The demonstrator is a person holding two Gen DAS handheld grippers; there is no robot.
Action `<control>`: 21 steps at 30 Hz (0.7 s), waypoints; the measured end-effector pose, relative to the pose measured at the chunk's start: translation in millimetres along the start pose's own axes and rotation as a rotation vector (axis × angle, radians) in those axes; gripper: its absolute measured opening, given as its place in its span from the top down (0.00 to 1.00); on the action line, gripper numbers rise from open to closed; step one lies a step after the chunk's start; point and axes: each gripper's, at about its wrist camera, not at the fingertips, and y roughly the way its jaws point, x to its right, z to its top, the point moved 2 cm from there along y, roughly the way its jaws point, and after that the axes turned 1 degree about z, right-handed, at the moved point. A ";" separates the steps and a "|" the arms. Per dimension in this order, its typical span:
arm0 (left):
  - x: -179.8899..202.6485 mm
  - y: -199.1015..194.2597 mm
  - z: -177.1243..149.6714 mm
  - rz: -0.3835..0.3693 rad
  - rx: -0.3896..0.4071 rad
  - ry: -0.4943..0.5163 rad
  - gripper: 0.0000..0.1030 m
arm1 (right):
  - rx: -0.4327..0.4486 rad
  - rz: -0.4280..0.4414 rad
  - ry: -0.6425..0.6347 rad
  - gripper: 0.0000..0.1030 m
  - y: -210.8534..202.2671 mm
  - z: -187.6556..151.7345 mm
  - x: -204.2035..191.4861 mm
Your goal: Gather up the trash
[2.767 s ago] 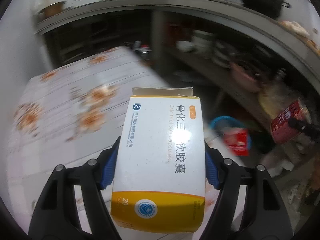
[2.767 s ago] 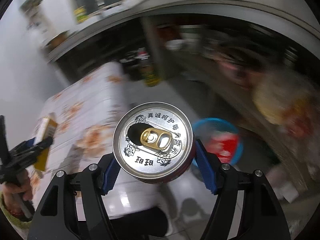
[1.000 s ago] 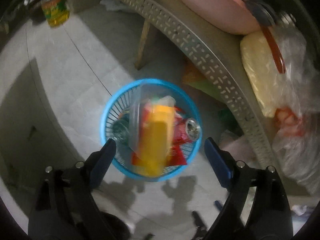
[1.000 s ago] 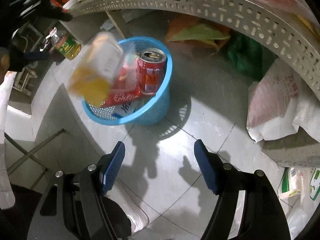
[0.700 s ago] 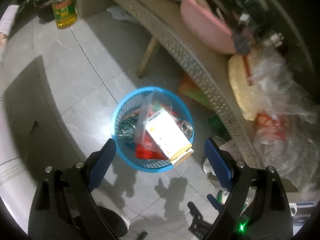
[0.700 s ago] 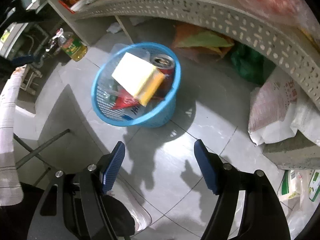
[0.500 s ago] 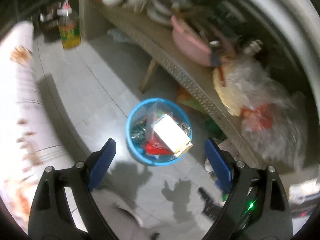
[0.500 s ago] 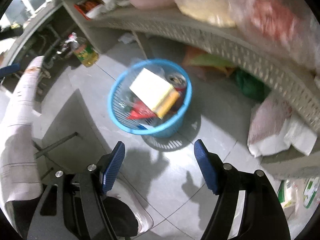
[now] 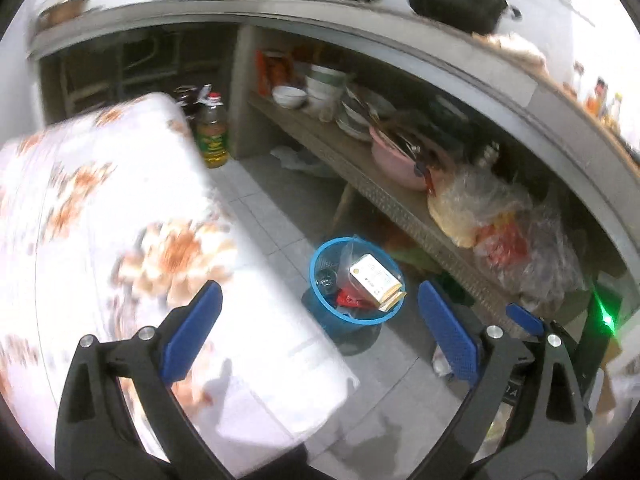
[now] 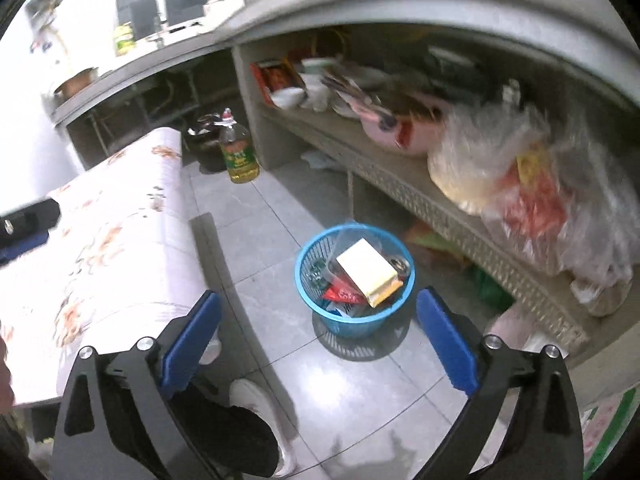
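The left gripper [image 9: 320, 328] shows black angular arms, a pair of silver screws on each, and blue ribbed pads [image 9: 191, 332] at seven and five o'clock, jaws opening with nothing between. The right gripper [image 10: 318, 330] is the same build: black frame, blue pads [image 10: 446, 340], silver screws, jaws opening too. Below, a dark trouser leg [image 10: 228, 432] and white shoe [image 10: 250, 394].

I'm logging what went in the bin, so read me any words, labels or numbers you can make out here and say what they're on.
None can be read.
White and yellow box in the blue basket: print too small.
Oil bottle on the floor: label blurred.
Red wrapper in the basket: no text legible.
Red packet on the shelf: blurred.
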 end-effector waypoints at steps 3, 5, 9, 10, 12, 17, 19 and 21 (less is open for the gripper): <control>-7.6 -11.6 -16.1 0.072 0.016 -0.034 0.08 | 0.011 0.013 -0.027 0.06 -16.5 -2.6 -20.3; -10.5 -20.0 -23.9 0.122 0.030 -0.037 0.08 | 0.020 0.002 -0.032 0.06 -26.4 -4.1 -28.9; -18.3 -38.4 -34.2 0.291 0.078 -0.049 0.08 | 0.040 -0.053 -0.060 0.06 -41.5 -6.5 -41.4; -20.9 -43.4 -36.5 0.333 0.102 -0.063 0.08 | 0.048 -0.063 -0.068 0.06 -46.1 -7.2 -44.1; -26.4 -50.6 -42.0 0.416 0.124 -0.113 0.08 | 0.055 -0.078 -0.086 0.06 -50.6 -8.9 -48.7; -36.1 -49.4 -55.4 0.462 0.019 -0.172 0.08 | 0.070 -0.083 -0.120 0.06 -59.7 -9.7 -57.9; -36.5 -48.0 -59.4 0.472 -0.008 -0.165 0.08 | 0.063 -0.081 -0.111 0.06 -60.1 -9.5 -57.4; -35.4 -48.4 -62.2 0.485 -0.010 -0.154 0.08 | 0.043 -0.087 -0.102 0.06 -57.5 -10.1 -54.9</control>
